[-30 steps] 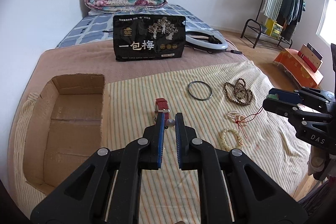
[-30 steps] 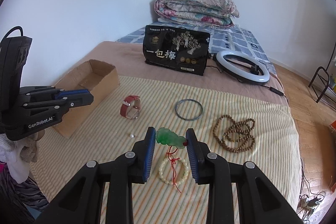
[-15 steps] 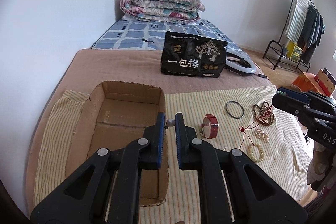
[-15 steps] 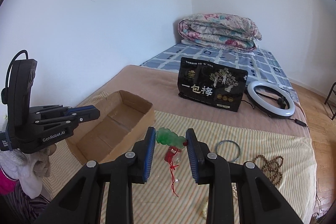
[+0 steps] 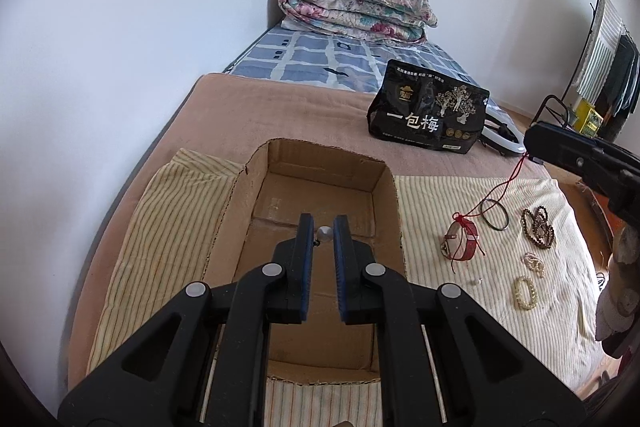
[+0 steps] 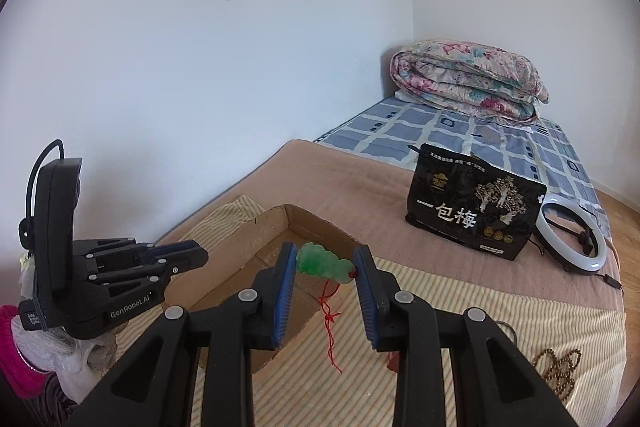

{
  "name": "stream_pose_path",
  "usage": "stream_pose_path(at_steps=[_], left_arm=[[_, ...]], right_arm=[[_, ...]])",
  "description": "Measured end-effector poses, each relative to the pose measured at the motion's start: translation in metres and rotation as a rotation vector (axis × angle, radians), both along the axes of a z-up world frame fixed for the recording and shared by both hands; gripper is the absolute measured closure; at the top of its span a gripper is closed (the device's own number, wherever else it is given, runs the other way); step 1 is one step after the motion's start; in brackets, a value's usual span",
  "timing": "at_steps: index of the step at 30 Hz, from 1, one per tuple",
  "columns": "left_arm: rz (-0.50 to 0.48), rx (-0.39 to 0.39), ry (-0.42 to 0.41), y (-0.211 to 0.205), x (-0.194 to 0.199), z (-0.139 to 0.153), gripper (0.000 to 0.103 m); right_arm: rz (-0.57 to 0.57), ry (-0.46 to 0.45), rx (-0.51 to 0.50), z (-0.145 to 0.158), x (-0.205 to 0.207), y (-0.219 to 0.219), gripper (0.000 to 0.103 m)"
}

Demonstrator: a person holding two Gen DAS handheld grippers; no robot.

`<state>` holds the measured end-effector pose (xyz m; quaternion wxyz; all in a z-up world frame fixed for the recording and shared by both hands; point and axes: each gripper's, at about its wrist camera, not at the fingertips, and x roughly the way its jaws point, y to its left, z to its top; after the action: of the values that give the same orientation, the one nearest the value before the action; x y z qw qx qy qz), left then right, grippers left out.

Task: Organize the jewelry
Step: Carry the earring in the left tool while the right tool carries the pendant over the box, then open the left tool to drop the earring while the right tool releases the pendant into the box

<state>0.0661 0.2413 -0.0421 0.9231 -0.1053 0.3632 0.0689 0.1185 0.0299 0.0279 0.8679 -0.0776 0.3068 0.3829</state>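
left gripper (image 5: 323, 233) hung over the cardboard box (image 5: 256, 171), fingers pinching a pearl earring (image 5: 324, 233); right gripper (image 6: 325, 265) pinched a green jade pendant (image 6: 322, 263), red cord (image 6: 330, 323) dangling.

Both grippers, the left gripper (image 5: 324, 235) and right gripper (image 6: 325, 267), were matte black with blue ribbed pads (image 6: 285, 291), silver screws (image 5: 273, 269) and white lettering (GenRobot.AI).

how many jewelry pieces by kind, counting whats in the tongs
pearl bracelets: 2, upper pearl bracelet, lower pearl bracelet
brown bead strand: 1
dark bangle: 1
red watch: 1
green pendant: 1, right tongs
silver ball stud: 1, left tongs
tiny unclear piece: 1
total: 8
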Motion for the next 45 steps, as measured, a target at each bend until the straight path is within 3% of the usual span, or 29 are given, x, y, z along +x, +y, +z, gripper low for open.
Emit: stream_pose_path(at_steps=[10,21,29,35,37,38,39,45], left_arm=[[0.021,-0.019,0.023,0.020,-0.003,-0.012,0.095],[0.027,-0.037,0.065,0.028,0.001,-0.026,0.095],[0.021,-0.029,0.098,0.026,0.004,-0.034,0.095],[0.024,-0.034,0.112,0.025,0.007,-0.036,0.095],[0.028,-0.035,0.120,0.025,0.007,-0.036,0.088],[0.032,-0.038,0.117,0.025,0.007,-0.035,0.075],[0.037,-0.039,0.110,0.025,0.006,-0.034,0.071],[0.051,-0.046,0.092,0.026,0.004,-0.029,0.071]], right_arm=[[0.025,0.050,0.019,-0.016,0.013,0.038,0.074],[0.036,0.107,-0.043,-0.060,0.026,0.074,0.074],[0.020,0.163,-0.092,-0.095,0.032,0.079,0.073],[-0.002,0.184,-0.084,-0.097,0.033,0.072,0.069],[-0.009,0.176,-0.080,-0.094,0.032,0.070,0.057],[-0.013,0.168,-0.074,-0.092,0.031,0.068,0.049],[-0.015,0.163,-0.070,-0.090,0.030,0.066,0.048],[-0.024,0.143,-0.070,-0.080,0.027,0.059,0.048]])
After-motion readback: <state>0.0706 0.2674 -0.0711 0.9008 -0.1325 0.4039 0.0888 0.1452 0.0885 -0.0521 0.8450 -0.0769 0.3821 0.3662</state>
